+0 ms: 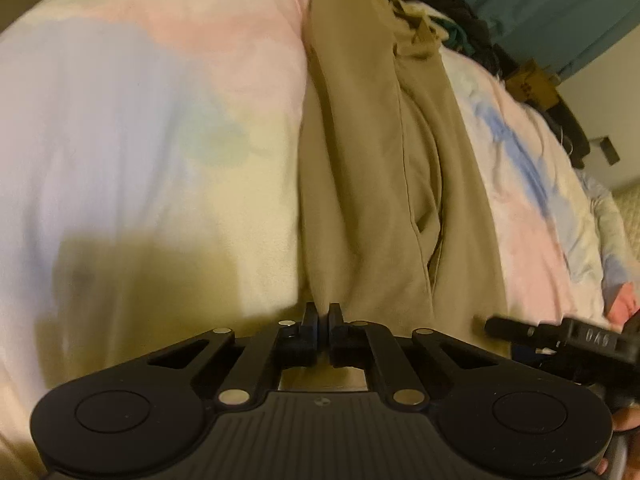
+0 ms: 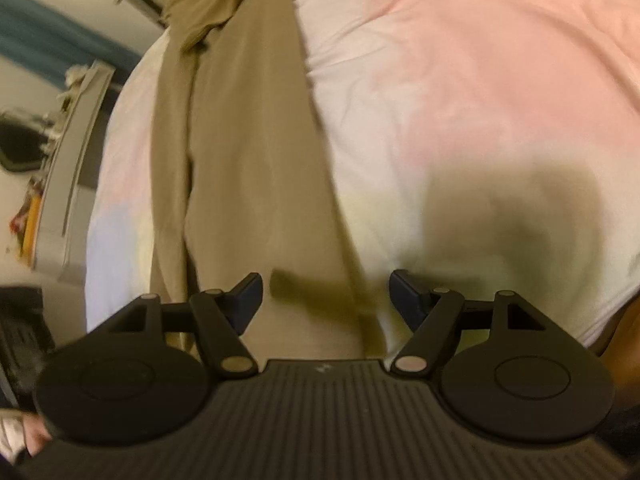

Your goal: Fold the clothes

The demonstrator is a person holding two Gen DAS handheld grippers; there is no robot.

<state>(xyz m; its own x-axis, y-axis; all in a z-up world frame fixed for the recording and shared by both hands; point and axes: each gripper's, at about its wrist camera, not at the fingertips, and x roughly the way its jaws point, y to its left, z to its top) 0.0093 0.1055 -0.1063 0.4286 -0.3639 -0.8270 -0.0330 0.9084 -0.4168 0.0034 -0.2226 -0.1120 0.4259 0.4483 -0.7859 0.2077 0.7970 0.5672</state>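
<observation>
Left wrist view: left gripper [image 1: 323, 314] pinches khaki trousers [image 1: 376, 184] (far end blurred); right gripper [image 2: 326, 294] gapes wide.

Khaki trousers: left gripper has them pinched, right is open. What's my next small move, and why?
Probably close the right gripper on the near edge of the khaki cotton trousers. Its jaws straddle that edge, while the left gripper is shut on the fabric, so both ends could be lifted.

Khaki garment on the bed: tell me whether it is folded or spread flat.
Partly folded. The khaki garment lies as a long narrow strip on the pastel bedspread, one layer lapped lengthwise over another. The shut left tool pinches its near edge.
</observation>
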